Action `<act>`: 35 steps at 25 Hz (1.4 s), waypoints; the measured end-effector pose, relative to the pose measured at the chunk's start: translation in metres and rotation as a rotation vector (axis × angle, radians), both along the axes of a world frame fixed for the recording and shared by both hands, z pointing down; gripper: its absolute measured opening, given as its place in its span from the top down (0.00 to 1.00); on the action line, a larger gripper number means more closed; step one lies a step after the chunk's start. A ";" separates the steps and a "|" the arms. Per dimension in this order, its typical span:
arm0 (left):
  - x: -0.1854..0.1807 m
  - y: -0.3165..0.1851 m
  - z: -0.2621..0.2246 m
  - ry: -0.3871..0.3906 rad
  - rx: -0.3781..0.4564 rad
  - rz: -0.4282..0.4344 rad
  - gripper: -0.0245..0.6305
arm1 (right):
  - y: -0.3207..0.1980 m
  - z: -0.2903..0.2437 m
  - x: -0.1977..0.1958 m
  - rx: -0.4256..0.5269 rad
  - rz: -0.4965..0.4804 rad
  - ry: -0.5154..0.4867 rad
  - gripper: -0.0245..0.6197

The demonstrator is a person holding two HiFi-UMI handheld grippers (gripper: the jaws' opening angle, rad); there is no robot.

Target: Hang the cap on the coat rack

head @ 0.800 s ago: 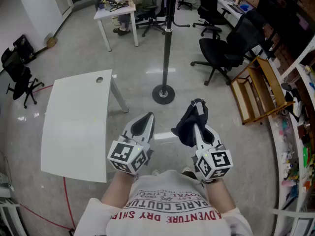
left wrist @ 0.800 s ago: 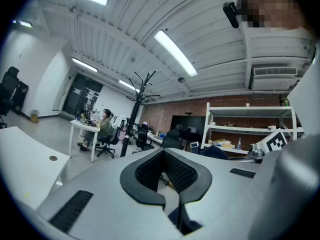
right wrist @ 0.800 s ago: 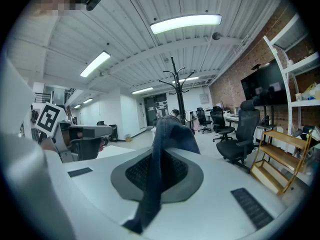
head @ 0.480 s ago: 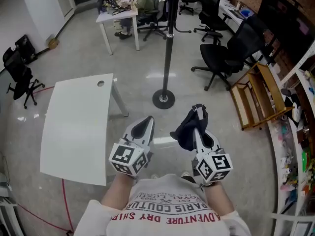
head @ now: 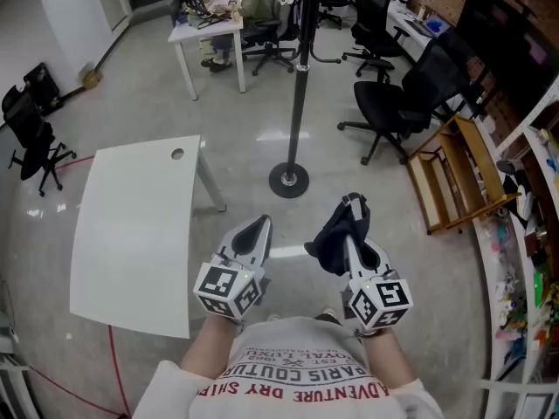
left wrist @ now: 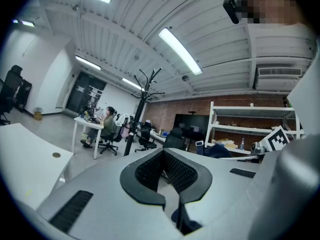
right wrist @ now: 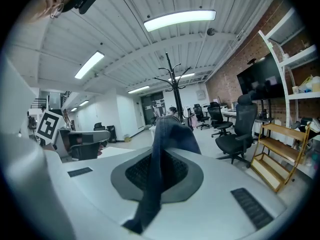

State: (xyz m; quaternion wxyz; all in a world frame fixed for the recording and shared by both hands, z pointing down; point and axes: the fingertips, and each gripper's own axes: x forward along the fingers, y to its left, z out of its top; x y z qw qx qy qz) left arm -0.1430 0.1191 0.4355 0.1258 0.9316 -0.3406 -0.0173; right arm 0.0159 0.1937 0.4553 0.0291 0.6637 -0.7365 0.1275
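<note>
A dark blue cap [head: 336,232] hangs from my right gripper [head: 354,206], whose jaws are shut on its fabric; in the right gripper view the blue cap [right wrist: 165,149] stands pinched between the pads. My left gripper [head: 259,227] is held beside it, jaws shut with nothing between them; the left gripper [left wrist: 162,156] shows its pads touching. The black coat rack [head: 299,85] stands ahead on the floor, its round base [head: 289,182] beyond both grippers. Its hooked top shows as the coat rack [right wrist: 174,84] in the right gripper view and the coat rack [left wrist: 142,96] in the left gripper view.
A white table [head: 140,225] stands to the left. Black office chairs [head: 393,94] and a wooden shelf [head: 458,168] are to the right. A white desk [head: 210,33] with a seated person is further back. A shelving unit [head: 533,234] lines the right edge.
The view has shifted slightly forward toward the coat rack. Both grippers keep their pose, the cap still held in the right one.
</note>
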 end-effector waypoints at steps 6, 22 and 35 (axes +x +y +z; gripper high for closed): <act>-0.007 -0.021 0.014 -0.015 -0.040 -0.024 0.96 | -0.028 -0.001 0.004 -0.006 -0.022 0.005 0.94; 0.139 -0.120 -0.012 -0.030 0.010 -0.162 0.96 | -0.153 -0.018 0.144 0.016 -0.247 0.021 0.94; 0.240 -0.197 -0.015 -0.028 0.015 -0.316 0.96 | -0.246 -0.022 0.254 0.017 -0.366 0.021 0.94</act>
